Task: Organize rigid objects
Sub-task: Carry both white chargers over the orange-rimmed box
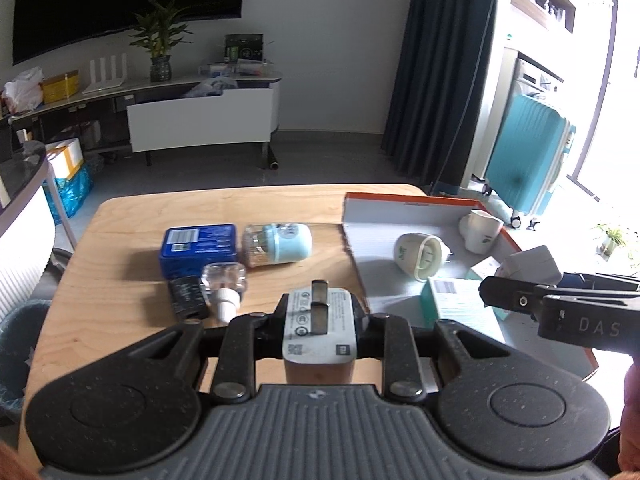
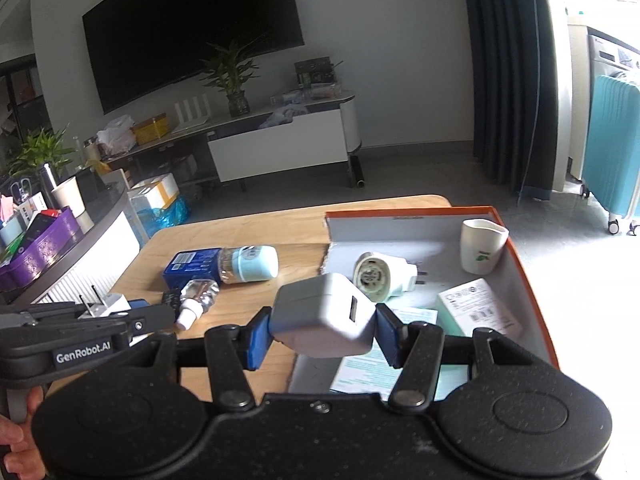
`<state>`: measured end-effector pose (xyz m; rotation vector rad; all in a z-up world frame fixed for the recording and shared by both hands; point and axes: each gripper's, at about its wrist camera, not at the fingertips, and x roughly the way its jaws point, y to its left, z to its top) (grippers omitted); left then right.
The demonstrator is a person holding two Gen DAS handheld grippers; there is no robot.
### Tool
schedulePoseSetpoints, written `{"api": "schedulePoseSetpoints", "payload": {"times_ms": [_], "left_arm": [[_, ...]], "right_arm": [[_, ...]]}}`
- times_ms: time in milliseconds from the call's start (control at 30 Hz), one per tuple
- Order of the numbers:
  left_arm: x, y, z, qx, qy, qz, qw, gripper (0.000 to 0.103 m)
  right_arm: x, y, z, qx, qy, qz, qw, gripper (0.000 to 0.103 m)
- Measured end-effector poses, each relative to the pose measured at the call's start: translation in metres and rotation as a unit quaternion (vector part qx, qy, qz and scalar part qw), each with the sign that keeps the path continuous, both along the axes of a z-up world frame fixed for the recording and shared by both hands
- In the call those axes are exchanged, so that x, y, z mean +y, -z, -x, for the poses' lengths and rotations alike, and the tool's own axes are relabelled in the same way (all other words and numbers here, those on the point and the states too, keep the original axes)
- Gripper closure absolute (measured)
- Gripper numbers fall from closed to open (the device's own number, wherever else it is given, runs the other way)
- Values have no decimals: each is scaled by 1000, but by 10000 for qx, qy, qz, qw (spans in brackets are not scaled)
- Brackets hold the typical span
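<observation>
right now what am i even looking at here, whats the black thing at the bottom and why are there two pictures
The black shape at the bottom of each picture is a hand-held gripper: a person holds one in each hand, and a wide-angle camera on each looks forward along its two fingers. So one picture is from the left gripper, the other from the right gripper.

The left gripper is shut on a white plug adapter, prongs up. The right gripper is shut on a grey-white USB charger.

Below is a wooden table. On it lie a blue box, a light-blue-capped jar on its side and a small clear bottle. To the right sits an orange-edged box holding a white cup, a round white plug-in device and a mint carton.
</observation>
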<state>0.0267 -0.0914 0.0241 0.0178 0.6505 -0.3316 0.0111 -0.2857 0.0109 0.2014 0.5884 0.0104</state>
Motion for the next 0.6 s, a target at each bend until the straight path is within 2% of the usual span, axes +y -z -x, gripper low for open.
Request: {"api": "schedulePoseSetpoints", "payload": {"times_ms": [600], "left_arm": [[-66, -1, 0, -91, 621, -26, 9980, 76]], "right_arm": [[-65, 2, 27, -106, 718, -112, 9973, 38]]}}
